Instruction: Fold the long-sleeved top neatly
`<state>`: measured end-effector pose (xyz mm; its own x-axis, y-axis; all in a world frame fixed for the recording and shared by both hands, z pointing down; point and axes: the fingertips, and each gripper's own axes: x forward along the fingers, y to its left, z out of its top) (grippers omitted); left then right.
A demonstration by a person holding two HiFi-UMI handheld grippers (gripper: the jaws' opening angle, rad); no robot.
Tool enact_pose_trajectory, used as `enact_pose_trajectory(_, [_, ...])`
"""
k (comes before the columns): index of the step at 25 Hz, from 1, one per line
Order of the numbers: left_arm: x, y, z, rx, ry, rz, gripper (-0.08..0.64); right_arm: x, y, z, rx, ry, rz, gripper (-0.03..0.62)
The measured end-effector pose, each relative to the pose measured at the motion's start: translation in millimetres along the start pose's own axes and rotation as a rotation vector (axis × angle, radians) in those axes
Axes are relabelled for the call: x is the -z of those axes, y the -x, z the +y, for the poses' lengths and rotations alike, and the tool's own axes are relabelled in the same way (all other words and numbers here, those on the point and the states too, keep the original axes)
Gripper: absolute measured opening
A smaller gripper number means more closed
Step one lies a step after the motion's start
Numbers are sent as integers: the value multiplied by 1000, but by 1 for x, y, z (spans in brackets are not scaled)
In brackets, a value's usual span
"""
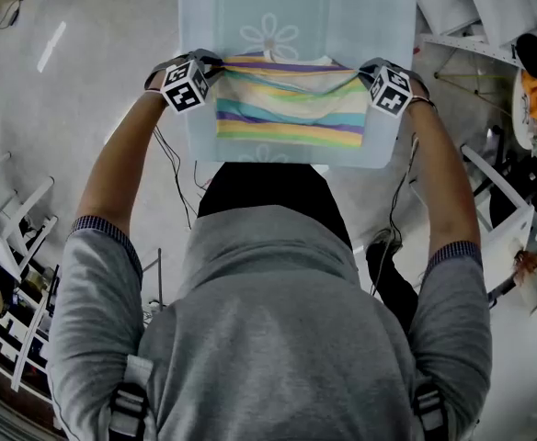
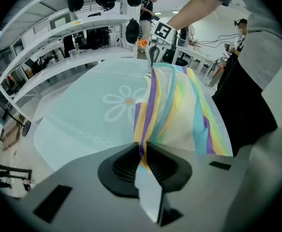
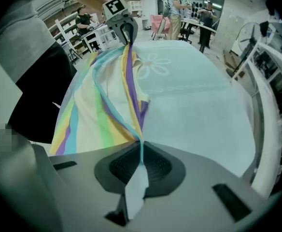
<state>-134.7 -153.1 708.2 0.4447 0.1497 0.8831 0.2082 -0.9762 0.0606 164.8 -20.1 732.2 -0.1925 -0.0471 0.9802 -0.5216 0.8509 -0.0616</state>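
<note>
- Head view: the striped top (image 1: 291, 108) lies on the table (image 1: 222, 26) against its near edge, midway between the side edges. Your left gripper (image 1: 211, 65) and right gripper (image 1: 364, 67) sit at the garment's two far corners. If you draw one side faster than the other, the fold will likely come out crooked, or the cloth may slide over the near edge.
- Left gripper view: the jaws are clamped on a thin bunch of the top's edge. So little fabric is pinched that a sharp tug could slip it free.
- Right gripper view: the jaws are closed on a narrow strand of hem. They may hold only one layer, so the layers could part when lifted.
</note>
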Motion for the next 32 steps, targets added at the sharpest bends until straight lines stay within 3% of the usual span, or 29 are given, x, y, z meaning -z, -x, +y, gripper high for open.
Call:
enact_pose_trajectory(2, [-2, 0, 2, 12, 51, -31, 42, 1, 2, -6, -17, -51, -14, 25])
enact_pose_trajectory(4, [-3, 4, 8, 38, 153, -77, 35, 2, 4, -14, -26, -117, -28, 25])
enact_pose_trajectory(8, [2, 14, 22, 112, 455, -126, 32, 11, 1, -24, -53, -241, 6, 40])
enact_pose_trajectory(12, [9, 11, 34, 172, 740, -147, 34, 21, -7, -39, -18, -346, 51, 68])
enact_pose_trajectory(16, [19, 8, 49, 134, 927, -175, 62, 35, -3, -50, 0, -512, 91, 162])
enact_pose_trajectory(18, [21, 11, 58, 106, 1003, -222, 131, 43, 1, -54, 10, -563, 104, 217])
enact_pose_trajectory(20, [24, 17, 66, 66, 1071, -266, 220, 51, 6, -58, 15, -604, 99, 269])
enact_pose_trajectory(25, [41, 44, 65, -81, 1124, -304, 290, 71, 38, -75, 106, -704, 24, 333])
enact_pose_trajectory(28, [44, 58, 54, -145, 1157, -333, 295, 70, 67, -85, 160, -790, -98, 344])
enact_pose_trajectory(32, [36, 70, 23, -169, 1199, -385, 299, 44, 107, -68, 156, -897, -335, 360])
